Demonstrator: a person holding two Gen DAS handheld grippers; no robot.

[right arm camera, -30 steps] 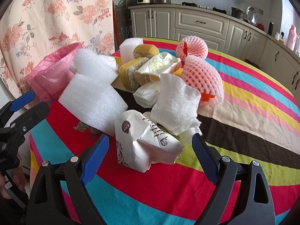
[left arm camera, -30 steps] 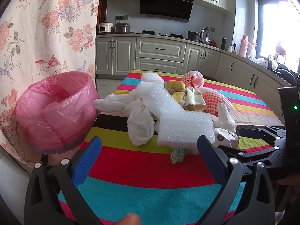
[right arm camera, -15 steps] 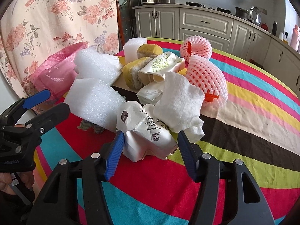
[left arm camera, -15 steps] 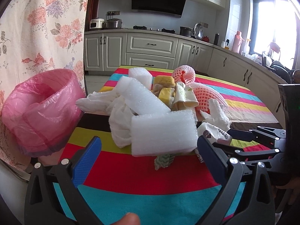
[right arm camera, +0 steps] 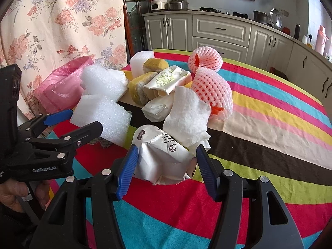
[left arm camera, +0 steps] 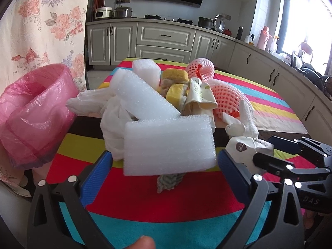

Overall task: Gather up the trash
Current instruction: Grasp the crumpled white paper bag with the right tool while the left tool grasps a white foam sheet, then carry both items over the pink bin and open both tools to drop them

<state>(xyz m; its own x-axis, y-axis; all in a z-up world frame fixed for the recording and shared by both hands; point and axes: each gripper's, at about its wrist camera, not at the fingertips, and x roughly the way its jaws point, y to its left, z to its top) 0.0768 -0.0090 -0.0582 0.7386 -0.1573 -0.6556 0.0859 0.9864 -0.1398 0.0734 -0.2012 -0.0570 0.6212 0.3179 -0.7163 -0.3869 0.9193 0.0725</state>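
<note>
A pile of trash lies on the striped tablecloth (left arm camera: pixel 186 203). The nearest piece is a white foam block (left arm camera: pixel 170 145), which sits between the fingers of my left gripper (left arm camera: pixel 164 155). The jaws are closing, with the pads just beside the block's ends and not pressing. My right gripper (right arm camera: pixel 167 151) is shut on a crumpled white paper bag (right arm camera: pixel 164 157) at the pile's near right; it also shows from the side (left arm camera: pixel 263 151). The left gripper (right arm camera: pixel 85 118) appears at the left of the right wrist view, around the foam block (right arm camera: pixel 103 118). A pink trash bag (left arm camera: pixel 35 114) stands open at the table's left edge.
Behind lie more foam pieces (left arm camera: pixel 143 97), a white plastic bag (left arm camera: pixel 112 120), yellow sponges (left arm camera: pixel 176 91), a flattened paper cup (right arm camera: pixel 168 78), a tissue (right arm camera: pixel 186 116) and two pink foam fruit nets (right arm camera: pixel 211 91). A floral curtain (left arm camera: pixel 41 25) hangs left; kitchen cabinets (left arm camera: pixel 166 39) lie beyond.
My right gripper narrowed onto the crumpled paper bag and holds it. My left gripper moved forward up to the foam block, and its jaws have begun to narrow.
</note>
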